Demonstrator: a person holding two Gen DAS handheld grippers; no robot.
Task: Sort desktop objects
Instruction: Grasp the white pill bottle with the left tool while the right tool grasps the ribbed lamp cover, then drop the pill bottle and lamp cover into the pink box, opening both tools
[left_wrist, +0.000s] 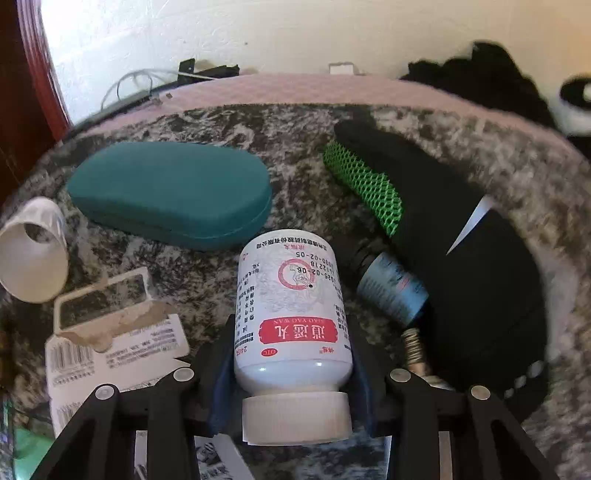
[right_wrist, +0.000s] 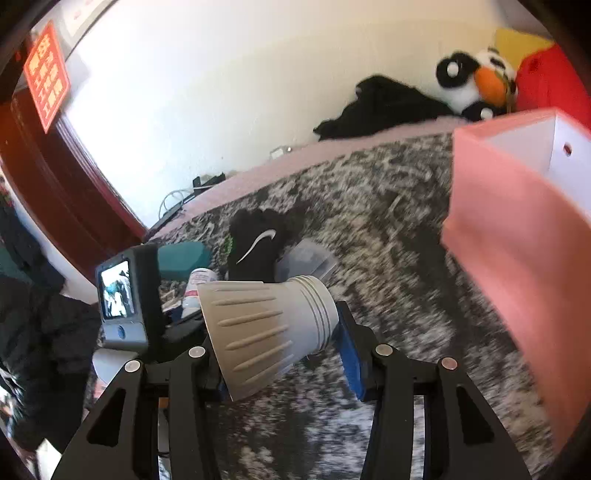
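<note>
My left gripper is shut on a white pill bottle with a red label, cap toward the camera, above the speckled blanket. Beyond it lie a teal glasses case, a black glove with green mesh and a small blue-labelled bottle. My right gripper is shut on a grey ribbed lamp housing, held in the air. A pink box with a white inside stands to the right. The left gripper's camera unit shows at the left.
A white paper roll, torn cardboard packaging and a barcode label lie at the left. A clear plastic case lies by the glove. Black clothing, a panda toy and cables lie along the wall.
</note>
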